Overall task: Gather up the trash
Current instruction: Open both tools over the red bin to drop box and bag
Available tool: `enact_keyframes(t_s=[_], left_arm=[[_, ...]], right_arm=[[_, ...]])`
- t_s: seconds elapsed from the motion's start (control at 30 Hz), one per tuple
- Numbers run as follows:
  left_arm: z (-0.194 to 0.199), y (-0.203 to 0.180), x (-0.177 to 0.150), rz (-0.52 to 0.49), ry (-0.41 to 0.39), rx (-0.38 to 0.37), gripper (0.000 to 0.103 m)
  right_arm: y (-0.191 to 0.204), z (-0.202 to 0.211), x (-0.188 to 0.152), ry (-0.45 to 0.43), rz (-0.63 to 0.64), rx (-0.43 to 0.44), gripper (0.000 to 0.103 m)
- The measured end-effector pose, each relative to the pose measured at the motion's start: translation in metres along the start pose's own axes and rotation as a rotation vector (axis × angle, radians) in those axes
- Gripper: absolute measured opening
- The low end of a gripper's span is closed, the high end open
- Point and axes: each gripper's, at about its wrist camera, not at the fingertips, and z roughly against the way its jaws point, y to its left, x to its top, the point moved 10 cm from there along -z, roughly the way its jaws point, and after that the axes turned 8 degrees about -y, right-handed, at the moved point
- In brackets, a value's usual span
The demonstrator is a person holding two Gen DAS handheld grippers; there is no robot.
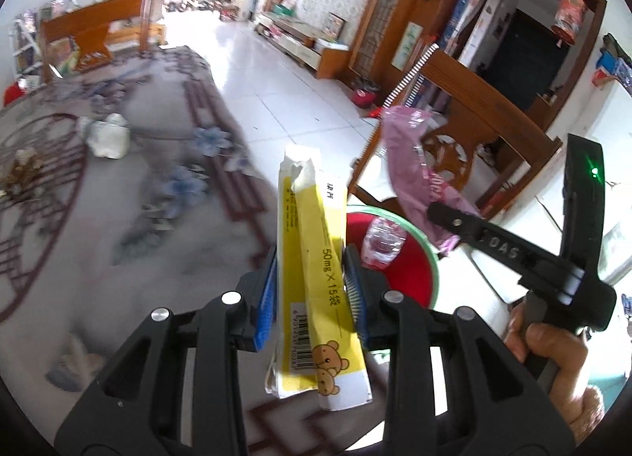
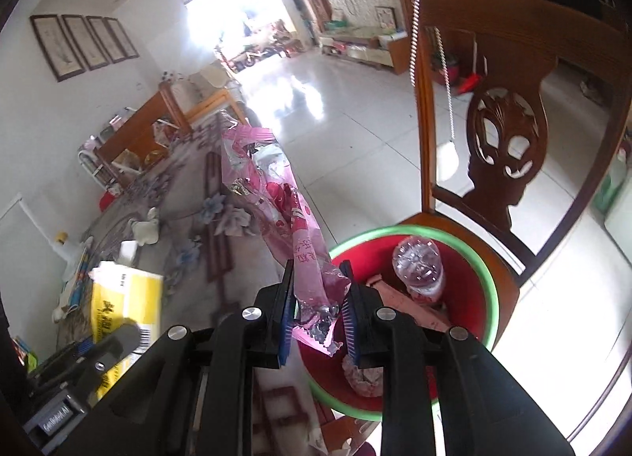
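Left gripper (image 1: 312,282) is clamped on a yellow-and-white box (image 1: 316,258), standing upright between the pads. Right gripper (image 2: 320,306) is pinched tight on a pink plastic wrapper (image 2: 276,195), which sticks up and away from it. Both hang at the red basin (image 2: 470,282) with its green rim, sitting on a wooden chair (image 2: 509,148). Inside: a clear bottle (image 2: 418,262) and what looks like a pinkish carton, partly hidden. More crumpled white trash (image 1: 106,136) lies back on the patterned tablecloth (image 1: 158,187).

Left hand-held gripper (image 1: 312,270): black plastic arms w/ silver screws, blue ribbed pads; right (image 2: 320,306) same, green LED.
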Motion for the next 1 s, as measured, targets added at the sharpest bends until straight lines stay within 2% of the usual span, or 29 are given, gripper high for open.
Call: enact_keyframes(t_s=[0.23,0.33,0.37,0.4,0.47,0.53,0.6,0.7,0.8,0.87,0.97,1.0], left_arm=[[-0.034,-0.044,-0.013,-0.038,0.073,-0.078,0.031],[-0.041,-0.055,-0.017,-0.047,0.092,-0.098,0.035],[-0.042,-0.055,-0.017,-0.047,0.094,-0.101,0.038],[-0.043,-0.056,-0.017,-0.044,0.094,-0.105,0.044],[-0.044,-0.057,-0.018,-0.039,0.095,-0.114,0.058],[-0.044,-0.057,-0.018,-0.036,0.087,-0.119,0.071],[-0.044,-0.055,-0.016,-0.037,0.079,-0.119,0.077],[-0.041,-0.049,-0.014,-0.022,0.074,-0.121,0.08],[-0.033,-0.034,-0.008,0.012,0.062,-0.122,0.08],[-0.022,-0.012,0.001,0.022,0.028,-0.093,0.08],[-0.003,0.047,0.024,0.024,-0.044,0.023,0.08],[0.006,0.079,0.035,0.02,-0.073,0.094,0.081]], right_arm=[[-0.023,-0.003,-0.003,0.03,-0.05,-0.055,0.022],[-0.032,-0.005,-0.004,0.042,-0.057,-0.094,0.024],[-0.035,-0.005,-0.005,0.045,-0.059,-0.109,0.03],[-0.039,-0.005,-0.005,0.048,-0.06,-0.128,0.043],[-0.046,-0.004,-0.004,0.042,-0.065,-0.17,0.059],[-0.05,-0.004,-0.003,0.035,-0.065,-0.191,0.064],[-0.05,-0.004,-0.002,0.033,-0.057,-0.205,0.069],[-0.045,-0.007,-0.001,0.037,-0.044,-0.207,0.072],[-0.034,-0.012,0.002,0.037,-0.026,-0.2,0.075],[-0.022,-0.015,0.004,0.035,-0.013,-0.188,0.077],[-0.003,-0.02,0.005,0.038,0.007,-0.16,0.079],[0.002,-0.021,0.005,0.039,0.011,-0.153,0.079]])
